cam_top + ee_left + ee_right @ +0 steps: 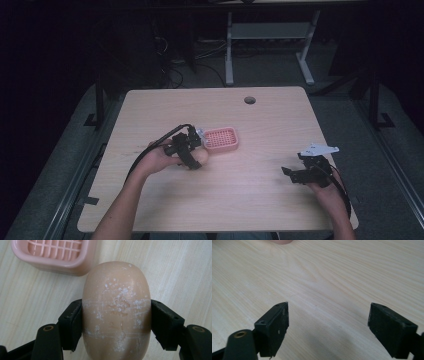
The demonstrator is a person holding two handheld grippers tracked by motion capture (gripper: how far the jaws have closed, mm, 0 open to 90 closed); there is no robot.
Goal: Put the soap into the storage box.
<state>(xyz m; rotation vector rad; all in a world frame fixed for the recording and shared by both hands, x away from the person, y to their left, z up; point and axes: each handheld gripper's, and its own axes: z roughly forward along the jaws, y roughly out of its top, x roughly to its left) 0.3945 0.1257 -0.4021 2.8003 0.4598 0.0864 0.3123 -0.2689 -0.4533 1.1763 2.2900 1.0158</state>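
A beige oval soap bar point(117, 312) with white scuffs is pinched between the two black jaws of my left gripper point(116, 322). In the high view that left gripper point(192, 155) sits left of centre with the soap bar point(201, 158) at its tip. A pink soap dish point(220, 139) with a grid floor lies just beyond it, and its corner, the pink soap dish point(52, 255), appears at the top left of the left gripper view. My right gripper point(295, 172) is at the right, open, with bare wood between its jaws point(328, 322).
The light wooden table point(240, 200) has a round cable hole point(249, 100) near its far edge. Beyond the table stand white desk legs point(229, 50) and cables on a dark floor. Wide bare wood lies between the two grippers.
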